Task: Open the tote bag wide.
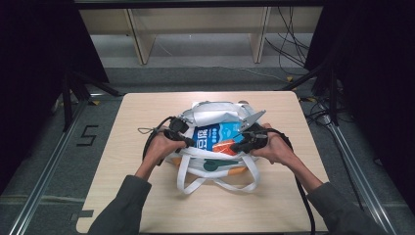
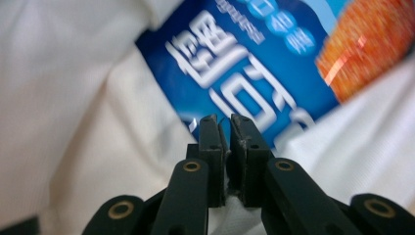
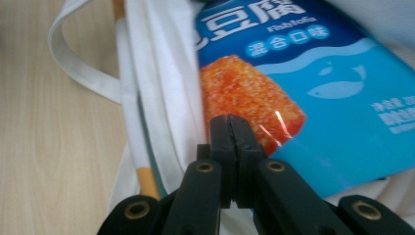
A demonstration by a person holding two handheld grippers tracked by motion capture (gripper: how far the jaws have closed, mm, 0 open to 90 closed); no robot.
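Glossy plastic snack packet (image 1: 215, 137) in matt white cloth bag (image 1: 211, 115) on smooth wooden table (image 1: 147, 196).

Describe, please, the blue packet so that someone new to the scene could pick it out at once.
On the wooden table lies a white cloth bag with long white handles. The blue packet sticks out of its open mouth, between the two hand-held grippers. It is the one glossy blue thing there, with big white characters and an orange picture at one corner.
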